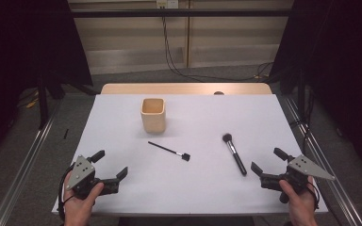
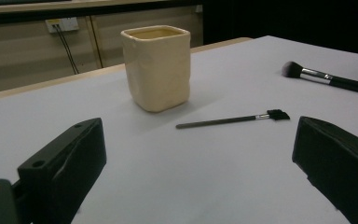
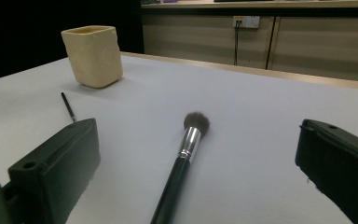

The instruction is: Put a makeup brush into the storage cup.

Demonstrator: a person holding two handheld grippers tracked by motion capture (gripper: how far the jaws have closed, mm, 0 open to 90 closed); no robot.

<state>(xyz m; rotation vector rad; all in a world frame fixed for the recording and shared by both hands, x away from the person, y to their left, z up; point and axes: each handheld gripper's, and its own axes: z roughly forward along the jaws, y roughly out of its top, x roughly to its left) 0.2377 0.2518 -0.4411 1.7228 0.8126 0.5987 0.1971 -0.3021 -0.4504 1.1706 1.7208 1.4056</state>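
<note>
Left gripper [image 1: 111,165]: jaws wide, empty, near the thin brush [image 1: 168,150].
Right gripper [image 1: 268,164]: wide, empty, facing the powder brush [image 3: 182,161].
Risk: the round handles could roll away; the cream cup [image 1: 152,114] might tip.

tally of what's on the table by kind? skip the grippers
Cups: 1, the cream square cup
Brushes: 2, the thin small brush and the large powder brush
Total: 3
</note>
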